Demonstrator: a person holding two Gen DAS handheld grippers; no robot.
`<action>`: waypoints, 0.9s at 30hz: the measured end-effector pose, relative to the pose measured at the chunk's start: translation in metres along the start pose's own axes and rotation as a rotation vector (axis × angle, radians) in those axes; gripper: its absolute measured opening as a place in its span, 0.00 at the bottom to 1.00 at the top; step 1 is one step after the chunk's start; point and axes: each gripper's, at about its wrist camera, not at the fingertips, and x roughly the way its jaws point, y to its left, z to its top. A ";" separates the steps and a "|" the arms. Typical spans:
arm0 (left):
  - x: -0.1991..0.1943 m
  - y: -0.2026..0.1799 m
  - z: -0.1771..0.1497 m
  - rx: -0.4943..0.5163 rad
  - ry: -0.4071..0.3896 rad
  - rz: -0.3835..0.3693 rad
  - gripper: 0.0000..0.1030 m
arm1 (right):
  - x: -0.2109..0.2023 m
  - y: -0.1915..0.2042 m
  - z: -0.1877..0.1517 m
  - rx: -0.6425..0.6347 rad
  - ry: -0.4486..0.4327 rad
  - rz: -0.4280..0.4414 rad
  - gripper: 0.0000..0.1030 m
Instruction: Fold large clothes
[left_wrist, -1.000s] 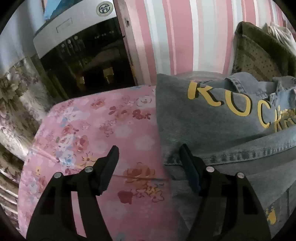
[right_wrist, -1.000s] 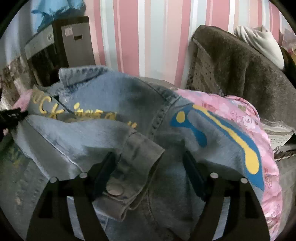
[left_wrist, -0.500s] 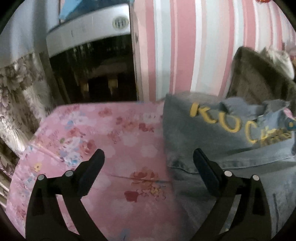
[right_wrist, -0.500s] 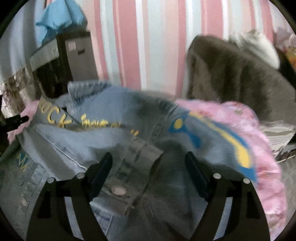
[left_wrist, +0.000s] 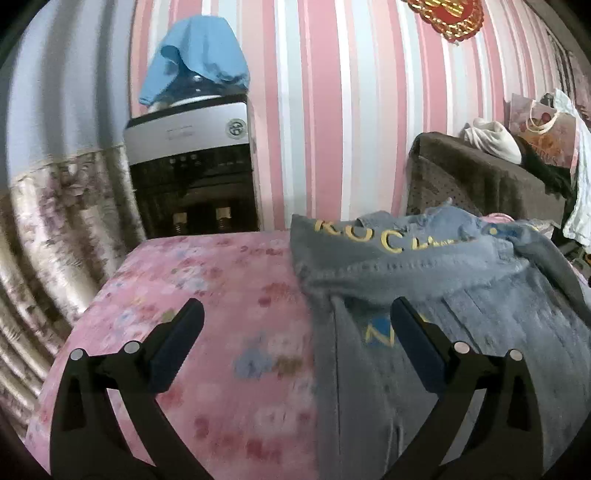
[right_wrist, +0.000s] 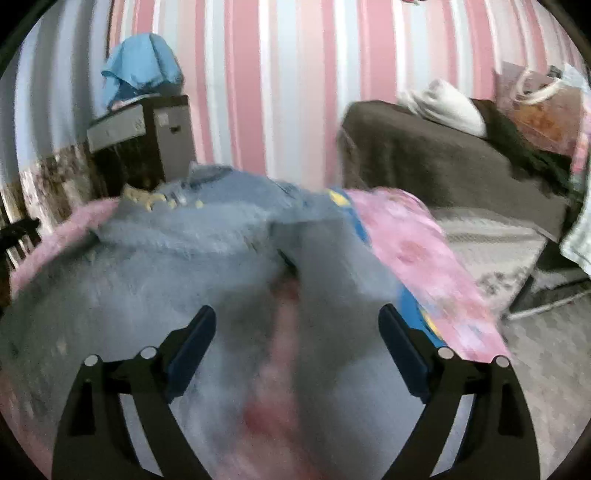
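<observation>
**Ana:** Two grippers, both with nothing in them. Biggest thing first: where does the garment lie?

**Ben:** On the pink floral cover (left_wrist: 207, 295) that spreads over the whole work surface. The denim jacket (left_wrist: 461, 302) takes its right half, collar end towards the striped wall (left_wrist: 332, 110), yellow lettering across the far part. A flat, soft bed like that probably suits folding, since the cloth can be smoothed down on it.

**Ana:** And the jacket's shape?

**Ben:** Partly folded, I judge. In the right wrist view the denim jacket (right_wrist: 192, 266) shows one panel lapped over another down the middle, though blur hides the seams.

**Ana:** Edges and room?

**Ben:** Its left edge runs straight down the cover, with bare pink beside it out to the curtain (left_wrist: 55, 240). The right edge sits close to the cover's drop towards the brown sofa (right_wrist: 443, 162). So the left offers more room for a sweep.

**Ana:** The water dispenser (left_wrist: 192, 177)?

**Ben:** Behind the far edge, clear of the cloth.

**Ana:** Fingers?

**Ben:** The left gripper (left_wrist: 295, 325) straddles the jacket's left edge, jaws opening, no cloth pinched. The right gripper (right_wrist: 297, 328) hangs over the middle fold, jaws likewise opening, pads off the denim.
</observation>
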 end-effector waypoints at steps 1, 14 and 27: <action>-0.007 0.001 -0.006 -0.005 -0.004 0.003 0.97 | -0.010 -0.008 -0.011 0.002 0.007 -0.033 0.88; -0.050 0.010 -0.057 -0.039 -0.095 0.032 0.97 | -0.069 -0.064 -0.074 0.157 0.035 -0.193 0.88; -0.044 0.005 -0.055 -0.015 -0.069 0.027 0.97 | -0.046 -0.106 -0.082 0.303 0.167 -0.223 0.57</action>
